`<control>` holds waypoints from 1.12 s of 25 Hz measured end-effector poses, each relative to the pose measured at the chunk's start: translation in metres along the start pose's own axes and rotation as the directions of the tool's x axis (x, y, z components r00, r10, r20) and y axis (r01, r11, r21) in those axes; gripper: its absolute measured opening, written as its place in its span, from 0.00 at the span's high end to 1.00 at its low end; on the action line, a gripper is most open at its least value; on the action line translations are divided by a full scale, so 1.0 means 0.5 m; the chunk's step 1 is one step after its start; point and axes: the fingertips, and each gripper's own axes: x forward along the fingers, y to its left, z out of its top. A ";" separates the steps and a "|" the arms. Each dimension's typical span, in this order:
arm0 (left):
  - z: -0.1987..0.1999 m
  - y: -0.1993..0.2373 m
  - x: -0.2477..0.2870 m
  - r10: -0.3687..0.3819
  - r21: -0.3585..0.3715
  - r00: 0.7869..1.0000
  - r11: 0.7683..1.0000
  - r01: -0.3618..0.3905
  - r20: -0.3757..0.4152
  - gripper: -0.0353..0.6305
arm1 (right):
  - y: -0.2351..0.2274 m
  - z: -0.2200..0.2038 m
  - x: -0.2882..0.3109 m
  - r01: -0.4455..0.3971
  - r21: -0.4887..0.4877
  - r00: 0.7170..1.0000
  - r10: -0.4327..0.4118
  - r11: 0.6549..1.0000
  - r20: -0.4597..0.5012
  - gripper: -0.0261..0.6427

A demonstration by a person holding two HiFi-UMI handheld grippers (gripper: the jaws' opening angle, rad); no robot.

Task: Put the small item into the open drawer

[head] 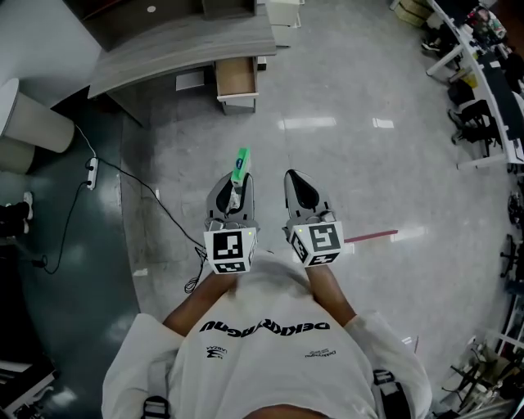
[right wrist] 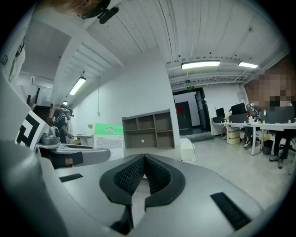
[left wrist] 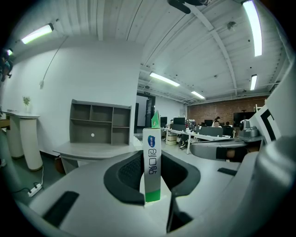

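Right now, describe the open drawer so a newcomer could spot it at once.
Find the curved grey desk at the top of the head view. At its right end the open drawer sticks out toward the person. Its brown inside sets it apart from the white units nearby.

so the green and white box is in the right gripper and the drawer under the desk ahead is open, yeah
Not quite: the green and white box is clamped in the left gripper, not the right. The left gripper view shows it upright between the jaws. The right gripper is shut on nothing. The drawer under the desk ahead is open, as you said.
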 end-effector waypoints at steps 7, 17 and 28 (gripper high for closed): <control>0.050 0.150 0.183 -0.010 -0.007 1.000 1.000 0.010 -0.012 0.80 | -0.040 0.072 0.226 0.019 -0.002 1.000 -0.019 1.000 0.003 0.92; 0.104 0.348 0.436 -0.077 0.008 0.996 0.997 0.077 -0.054 0.80 | -0.092 0.147 0.540 0.076 0.014 0.997 -0.076 0.997 -0.010 0.92; 0.064 0.438 0.580 -0.100 -0.055 0.986 0.994 0.093 -0.135 0.80 | -0.126 0.139 0.697 0.103 0.024 0.991 -0.101 0.994 -0.084 0.92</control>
